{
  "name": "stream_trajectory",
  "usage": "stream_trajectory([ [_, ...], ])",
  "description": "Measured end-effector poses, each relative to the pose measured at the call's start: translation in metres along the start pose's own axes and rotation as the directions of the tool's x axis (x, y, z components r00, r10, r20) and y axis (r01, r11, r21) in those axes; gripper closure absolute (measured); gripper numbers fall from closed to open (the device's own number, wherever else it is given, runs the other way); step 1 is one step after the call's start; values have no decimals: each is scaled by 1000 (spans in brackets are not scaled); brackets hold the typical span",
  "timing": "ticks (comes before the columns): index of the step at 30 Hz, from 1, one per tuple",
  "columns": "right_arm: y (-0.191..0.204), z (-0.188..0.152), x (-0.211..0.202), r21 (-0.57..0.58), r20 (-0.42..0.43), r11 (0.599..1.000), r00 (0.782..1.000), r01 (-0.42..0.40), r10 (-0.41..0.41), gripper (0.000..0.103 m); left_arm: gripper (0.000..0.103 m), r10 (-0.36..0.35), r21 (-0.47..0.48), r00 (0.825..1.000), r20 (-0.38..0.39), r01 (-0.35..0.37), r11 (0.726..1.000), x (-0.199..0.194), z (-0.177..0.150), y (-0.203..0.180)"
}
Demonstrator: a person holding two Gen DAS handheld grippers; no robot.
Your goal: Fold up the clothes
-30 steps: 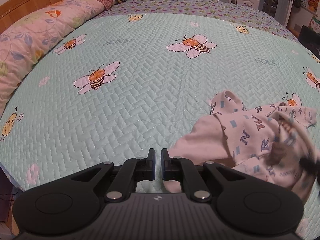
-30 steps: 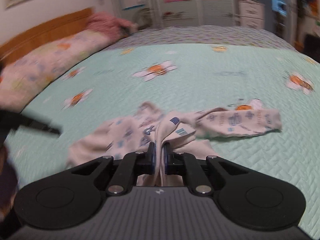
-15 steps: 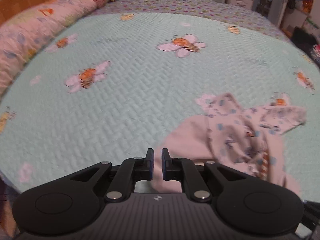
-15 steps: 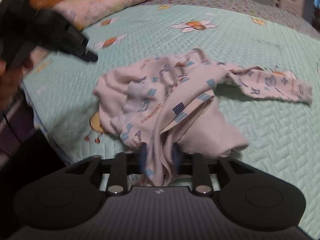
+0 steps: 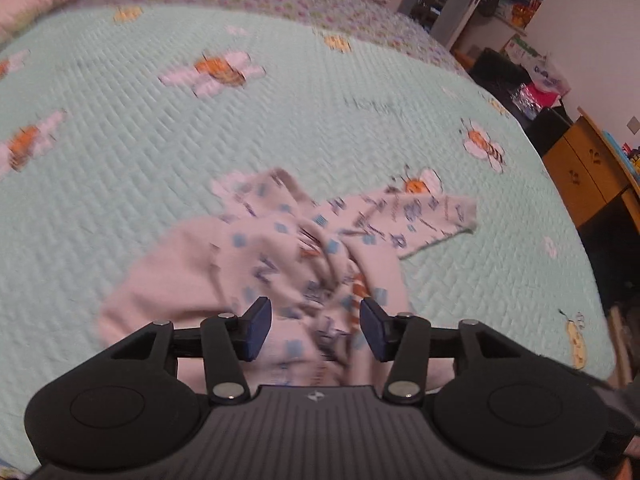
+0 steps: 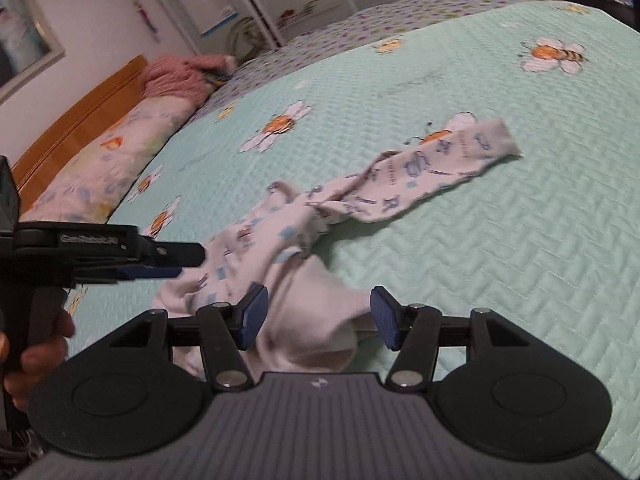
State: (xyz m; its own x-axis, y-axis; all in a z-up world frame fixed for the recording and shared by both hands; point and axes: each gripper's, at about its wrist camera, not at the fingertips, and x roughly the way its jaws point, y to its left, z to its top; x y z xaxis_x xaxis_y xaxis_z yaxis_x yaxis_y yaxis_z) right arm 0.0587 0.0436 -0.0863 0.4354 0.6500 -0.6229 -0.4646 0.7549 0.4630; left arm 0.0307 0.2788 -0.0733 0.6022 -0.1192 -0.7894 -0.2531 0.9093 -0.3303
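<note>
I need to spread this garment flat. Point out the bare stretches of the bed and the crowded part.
Free: the bee-print quilt right of the crumpled garment, and the wide stretch between the garment and the floral pillow. Crowded: the near edge, where the left gripper and right gripper, jaws opening, straddle the heap.

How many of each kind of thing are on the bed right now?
Crumpled printed garment: 1
Long floral pillow by the headboard: 1
Pink bundle of cloth at the pillow's far end: 1
Mint bee-print bedspread: 1
Total: 4
</note>
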Motion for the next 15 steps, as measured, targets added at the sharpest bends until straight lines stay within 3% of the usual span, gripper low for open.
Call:
stream_trajectory([
  [2, -6, -2, 1, 18, 1, 1000, 1000, 20, -20, 44, 49, -14, 9, 1000, -23, 14, 1000, 15, 2, -8],
  [4, -10, -4, 2, 34, 3, 999, 1000, 30, -30, 44, 49, 31, 27, 999, -31, -30, 999, 32, 2, -13],
  [5, -11, -4, 2, 36, 9, 999, 999, 39, -39, 44, 58, 54, 37, 998, -35, -53, 998, 40, 2, -15],
  [6, -12, -4, 1, 37, 14, 998, 999, 47, -48, 44, 89, 63, 35, 997, -34, -62, 997, 45, 1, -13],
  [7, -13, -4, 1, 38, 20, 998, 998, 56, -57, 44, 103, 76, 17, 997, -34, -76, 997, 45, -2, -9],
  [11, -18, 1, 4, 52, 33, 995, 996, 87, -88, 44, 103, 115, -13, 993, 37, -115, 993, 18, -13, 13],
  [15, -28, 15, 28, 136, 0, 989, 999, 50, -50, 44, 103, 117, -70, 990, 83, -111, 991, -16, -18, 43],
])
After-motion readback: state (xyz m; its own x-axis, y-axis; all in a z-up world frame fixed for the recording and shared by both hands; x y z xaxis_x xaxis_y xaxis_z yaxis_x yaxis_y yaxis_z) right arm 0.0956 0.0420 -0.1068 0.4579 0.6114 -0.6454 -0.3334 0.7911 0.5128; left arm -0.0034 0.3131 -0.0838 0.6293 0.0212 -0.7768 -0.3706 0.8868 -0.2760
